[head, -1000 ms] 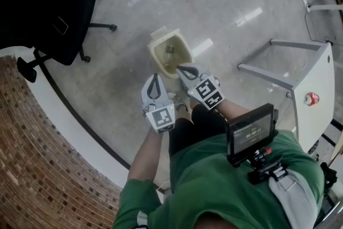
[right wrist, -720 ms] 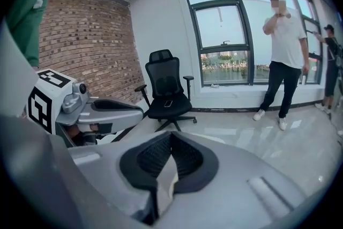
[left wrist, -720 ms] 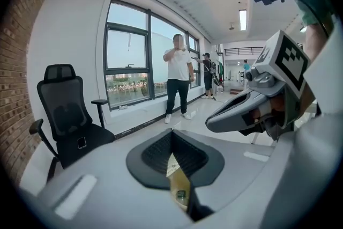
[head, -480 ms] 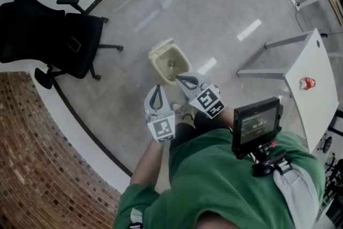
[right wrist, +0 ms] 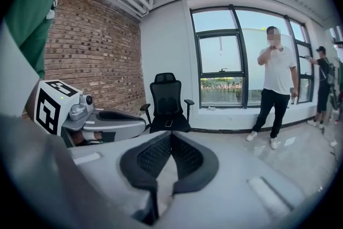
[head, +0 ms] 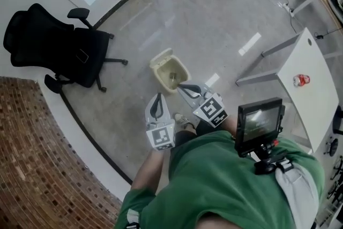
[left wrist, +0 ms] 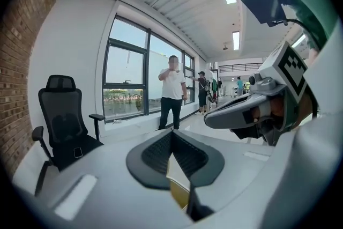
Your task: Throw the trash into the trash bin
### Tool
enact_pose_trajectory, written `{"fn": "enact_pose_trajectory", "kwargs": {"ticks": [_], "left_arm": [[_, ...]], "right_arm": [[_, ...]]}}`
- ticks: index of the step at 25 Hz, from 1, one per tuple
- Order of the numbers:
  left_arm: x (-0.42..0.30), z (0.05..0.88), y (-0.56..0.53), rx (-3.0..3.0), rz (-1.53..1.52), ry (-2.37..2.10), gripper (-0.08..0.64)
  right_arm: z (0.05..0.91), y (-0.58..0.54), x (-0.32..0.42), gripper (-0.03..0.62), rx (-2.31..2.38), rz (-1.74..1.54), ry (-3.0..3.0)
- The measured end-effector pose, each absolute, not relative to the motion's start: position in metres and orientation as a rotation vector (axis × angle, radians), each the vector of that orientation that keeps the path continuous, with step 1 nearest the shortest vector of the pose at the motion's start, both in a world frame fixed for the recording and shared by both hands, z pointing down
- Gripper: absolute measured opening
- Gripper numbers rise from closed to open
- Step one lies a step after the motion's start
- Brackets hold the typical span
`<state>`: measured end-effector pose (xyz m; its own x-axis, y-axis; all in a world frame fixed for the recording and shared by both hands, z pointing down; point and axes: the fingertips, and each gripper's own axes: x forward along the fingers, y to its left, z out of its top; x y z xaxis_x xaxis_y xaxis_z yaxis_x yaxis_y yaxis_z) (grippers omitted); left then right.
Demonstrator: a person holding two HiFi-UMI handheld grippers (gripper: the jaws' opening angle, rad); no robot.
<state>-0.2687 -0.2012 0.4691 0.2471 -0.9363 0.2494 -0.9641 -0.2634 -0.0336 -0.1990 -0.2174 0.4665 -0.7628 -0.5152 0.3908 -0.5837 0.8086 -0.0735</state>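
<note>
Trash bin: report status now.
Left hand-held gripper and right hand-held gripper shut, empty. Trash bin on floor ahead, scrap inside. Office chair off to the side.

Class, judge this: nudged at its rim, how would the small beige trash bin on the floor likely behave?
The trash bin looks small, plastic and nearly empty, so probably light. On the glossy floor it would likely slide. Its height is hard to judge from above, so tipping can't be ruled out.
</note>
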Motion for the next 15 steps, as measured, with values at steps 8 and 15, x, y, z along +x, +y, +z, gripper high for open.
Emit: {"fn": "enact_pose_trajectory", "kwargs": {"ticks": [8, 15], "left_arm": [[-0.234, 0.443, -0.179, 2.328, 0.282, -1.929, 0.006], [-0.193, 0.429, -0.141, 2.271, 0.248, -2.006, 0.006]], "right_arm": [[0.433, -0.195, -0.168, 0.003, 0.764, 0.195, -2.733], [0.417, -0.159, -0.121, 0.004, 0.738, 0.171, -2.793]]}}
